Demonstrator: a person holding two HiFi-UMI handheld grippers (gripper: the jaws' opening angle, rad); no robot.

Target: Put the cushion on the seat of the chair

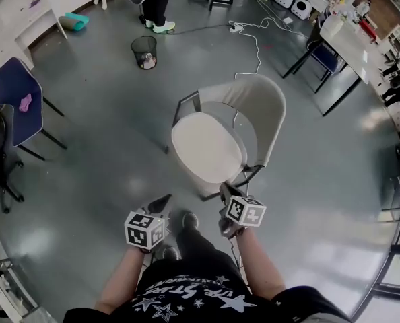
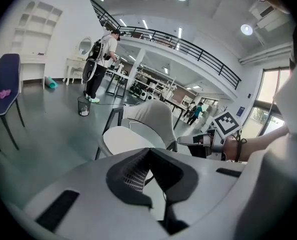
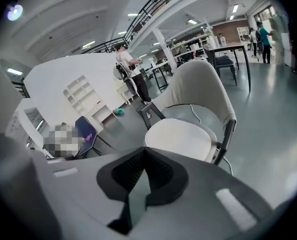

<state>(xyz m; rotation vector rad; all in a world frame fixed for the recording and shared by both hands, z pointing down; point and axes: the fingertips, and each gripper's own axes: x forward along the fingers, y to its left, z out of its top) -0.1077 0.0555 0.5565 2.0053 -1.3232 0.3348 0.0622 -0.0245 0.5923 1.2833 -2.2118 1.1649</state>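
Grey glossy floor [image 1: 99, 133] fills an open workshop, with tables [image 1: 351, 46] along the far right, a wire bin [image 1: 144, 51] and a blue chair [image 1: 18, 93] off to the left, and a person [image 1: 158, 2] standing at the far end. Near the middle stands the chair [image 1: 271, 106], beige with a curved back. The cushion [image 1: 207, 147], a pale round pad, lies flat on its seat and covers it nearly edge to edge, so the placing looks done, or all but done.

The left tool [image 1: 161, 204] and the right tool [image 1: 225, 191] hover just short of the seat's near edge, apart from the pad. Each gripper view shows its own jaws pressed together with nothing between them.

By the look of it, the cushion is light and soft, a thin padded disc that would droop if lifted by one side. Its cover seems to be matte cloth, so it should not slip in a pinch, and nothing about it is fragile. If it needs squaring up, the rim is the place to take it: one tool on the near left edge and one on the near right edge, each nipping the border rather than the middle. That way the pad stays level and can be slid toward the chair's back without folding.
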